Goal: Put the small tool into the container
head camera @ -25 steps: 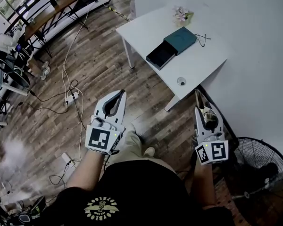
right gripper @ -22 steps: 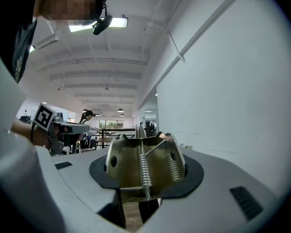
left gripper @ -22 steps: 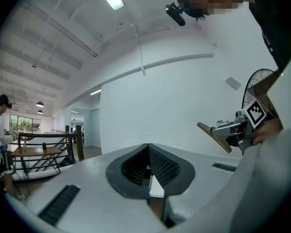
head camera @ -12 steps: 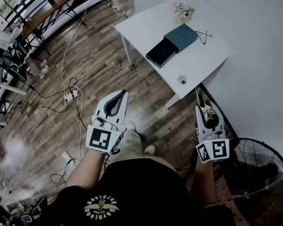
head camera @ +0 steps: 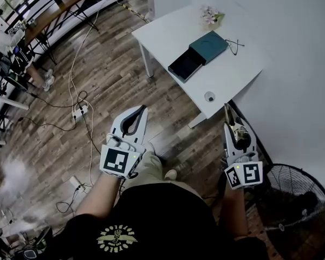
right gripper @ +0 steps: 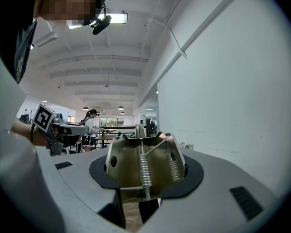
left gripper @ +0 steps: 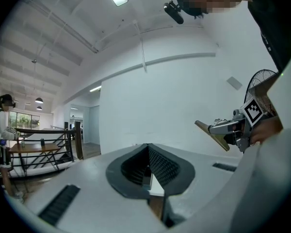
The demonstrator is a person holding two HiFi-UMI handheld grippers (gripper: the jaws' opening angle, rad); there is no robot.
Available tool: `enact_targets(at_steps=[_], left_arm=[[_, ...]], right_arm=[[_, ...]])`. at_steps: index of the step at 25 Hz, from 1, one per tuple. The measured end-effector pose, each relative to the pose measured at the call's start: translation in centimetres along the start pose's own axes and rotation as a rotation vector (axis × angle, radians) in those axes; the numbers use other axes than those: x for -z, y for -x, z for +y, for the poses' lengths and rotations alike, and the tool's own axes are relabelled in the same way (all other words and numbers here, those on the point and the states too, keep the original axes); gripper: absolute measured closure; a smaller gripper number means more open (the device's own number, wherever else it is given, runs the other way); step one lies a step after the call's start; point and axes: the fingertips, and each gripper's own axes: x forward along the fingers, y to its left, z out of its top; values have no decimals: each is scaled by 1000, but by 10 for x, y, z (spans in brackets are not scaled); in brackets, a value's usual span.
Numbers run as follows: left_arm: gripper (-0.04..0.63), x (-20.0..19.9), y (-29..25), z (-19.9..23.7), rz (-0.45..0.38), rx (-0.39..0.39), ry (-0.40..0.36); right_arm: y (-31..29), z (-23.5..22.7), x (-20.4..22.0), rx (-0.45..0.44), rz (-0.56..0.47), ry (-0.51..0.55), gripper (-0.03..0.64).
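Jaws status: the right gripper's jaws are clamped on the small tool, a brassy metal thing with a couple of springs, some kind of clip by the look of it. It fills the gap between the jaws in the right gripper view and pokes out past the tips in the head view. The left gripper has its jaws closed tip to tip with nothing between them, so it's just along for the ride.

So the tool is up in the air, gripped on the person's right side, over the wooden floor and well short of the bench. The container sits on that bench, a dark teal box with a darker tray part slid out toward the near side. There's also a small round thing near the bench's front edge; can't tell what it is.

My read: pickup is done and this is the carry step, with both grippers held roughly level out in front. Next move needs the right gripper brought over the bench to the open tray part of the box, tool lined up inside the walls, then the jaws let go. I'd watch the springy shape; it could catch on the rim or bounce out if dropped from too high.
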Motion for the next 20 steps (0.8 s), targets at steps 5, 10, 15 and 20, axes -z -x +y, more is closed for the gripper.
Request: enact_targets(at_steps=[5,10,15,20], left_arm=[[589,-1,-14,14,-18,9,-1],[589,3,-29,30,-2,14,2],[589,2,-42,48,-6,22,3],[589,8,-54,66,5,24,2]], right_arm=[[-18,-4,-1,10,1,-4,440],[-40,-9,0,17,6,-15,440],[-64,-7,-2,18,9,-18,440],[-89,-5,1,7,13,-27,440]])
